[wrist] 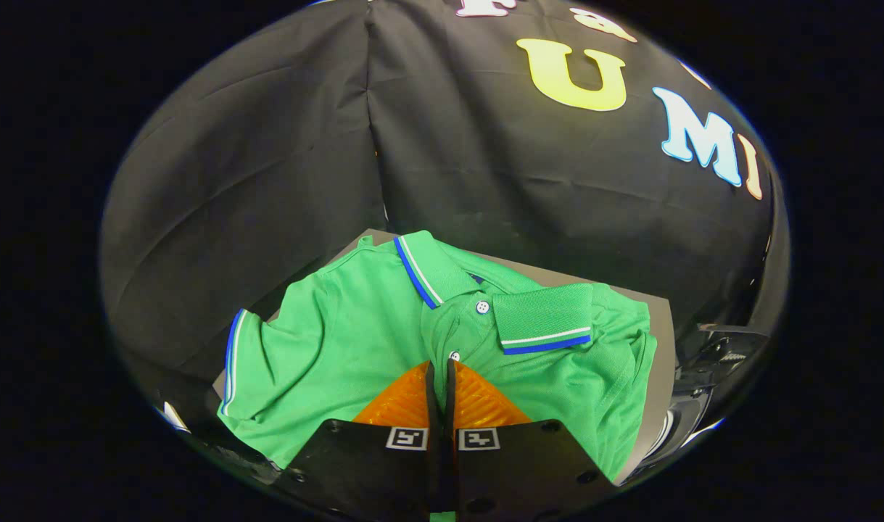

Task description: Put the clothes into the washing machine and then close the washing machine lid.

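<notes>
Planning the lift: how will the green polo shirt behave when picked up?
The green polo shirt looks creased and soft, so it will probably drape and hang. Likely light. The hand-held gripper looks shut at its placket; thin cloth could slip.

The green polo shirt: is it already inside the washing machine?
No. The green polo shirt lies spread on a grey surface, with the gripper shut just above its placket.

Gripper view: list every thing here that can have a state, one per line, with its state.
Polo shirt: lying spread and rumpled on the grey surface, collar turned down, top button undone.
Grey surface: mostly covered by the shirt.
Hand-held gripper: fingers together over the shirt's button placket; whether cloth is pinched between them cannot be told.
Washing machine: a dark part shows beside the surface; lid state cannot be told.
</notes>
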A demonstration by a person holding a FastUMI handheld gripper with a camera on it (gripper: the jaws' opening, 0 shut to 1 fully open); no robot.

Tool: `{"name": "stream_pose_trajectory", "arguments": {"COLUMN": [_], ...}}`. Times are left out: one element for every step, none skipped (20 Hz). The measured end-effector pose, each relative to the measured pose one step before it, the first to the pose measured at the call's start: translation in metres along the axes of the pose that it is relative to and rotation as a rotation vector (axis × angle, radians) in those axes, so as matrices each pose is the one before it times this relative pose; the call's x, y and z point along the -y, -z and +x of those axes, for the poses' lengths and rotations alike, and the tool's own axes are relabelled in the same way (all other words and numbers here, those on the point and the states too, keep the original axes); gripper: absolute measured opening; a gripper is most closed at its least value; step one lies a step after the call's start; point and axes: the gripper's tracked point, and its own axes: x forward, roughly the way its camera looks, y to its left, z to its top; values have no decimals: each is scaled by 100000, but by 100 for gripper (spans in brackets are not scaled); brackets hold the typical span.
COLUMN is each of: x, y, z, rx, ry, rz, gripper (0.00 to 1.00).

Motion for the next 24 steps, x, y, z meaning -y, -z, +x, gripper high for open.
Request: {"name": "stream_pose_trajectory", "arguments": {"x": [-13, 90, 179, 176, -119, -126, -132, 27, 45, 238, 251, 282, 247, 339, 406, 457, 259, 578, 822, 945, 777, 970, 824, 1019], "y": [-253, -572, -709, -717, -809, -804, -501, -996, -873, -1043, -894, -837, -757, -804, -763, -860, -402, -547, -238, -391, -362, -260, -199, -314], "z": [-377, -500, -525, -594, -607, -629, -613, -954, -1366, -1028, -845, -753, -713, -687, -722, -668, -450, -478, -498, -521, -414, -450, -542, -428], "rx": [647, 1766, 2085, 1816, 1951, 1868, 1990, 3277, 3022, 3299, 2686, 2072, 1939, 1855, 1695, 2075, 1366, 1525, 714, 1156, 1073, 837, 938, 766], "ry": [-1177, -811, -274, -93, -851, -1664, -1158, -732, -218, -475, -894, -721, -733, -364, -23, 286, 371, 801, 1243, 1474, 1423, 1261, 1115, 1409], "rz": [1357, 746, -83, -662, -157, 332, -47, -587, -1157, -678, 214, 838, 964, 822, 227, 161, -285, -255, -828, -649, -401, 3, 572, 483], "gripper": [2, 2, 2, 2, 1, 2, 2, 1, 1, 1, 1, 2, 2, 2, 2, 1, 2, 2, 2, 1, 1, 1, 1, 1]}}
